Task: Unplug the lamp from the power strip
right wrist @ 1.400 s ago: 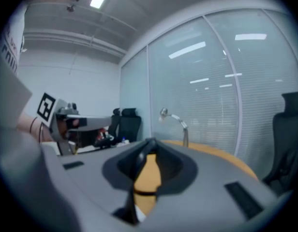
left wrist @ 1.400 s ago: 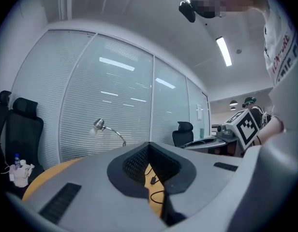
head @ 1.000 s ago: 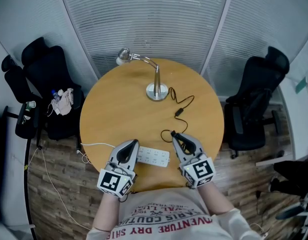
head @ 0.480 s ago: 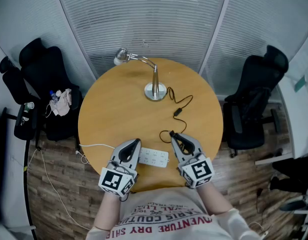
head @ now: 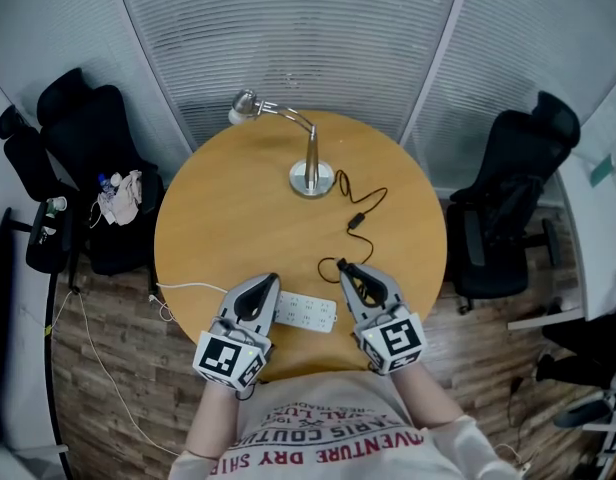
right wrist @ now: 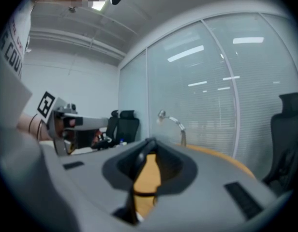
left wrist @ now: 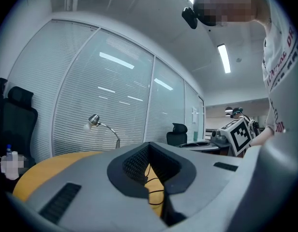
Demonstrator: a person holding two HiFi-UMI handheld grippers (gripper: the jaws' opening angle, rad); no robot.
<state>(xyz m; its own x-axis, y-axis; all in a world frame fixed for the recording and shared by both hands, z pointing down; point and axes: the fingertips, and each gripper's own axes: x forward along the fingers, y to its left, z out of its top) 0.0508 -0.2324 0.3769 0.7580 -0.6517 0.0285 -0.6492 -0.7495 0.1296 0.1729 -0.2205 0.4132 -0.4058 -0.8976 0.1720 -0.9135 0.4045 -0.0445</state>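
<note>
head view — left tool (head: 271, 285) released by power strip (head: 310, 313) | right tool (head: 345, 268) grasping lamp cord (head: 326, 266)

On the round table (head: 228, 208) we list: lamp (head: 310, 173) at the far edge; its cord (head: 373, 204) running toward the near edge; power strip (head: 306, 312) along the near edge, left gripper (head: 271, 286) at its left end, right gripper (head: 342, 266) just right of it, plug (head: 343, 265) between its jaws. We list one chair (head: 88, 138) beyond the left edge and another chair (head: 513, 193) beyond the right.
</note>
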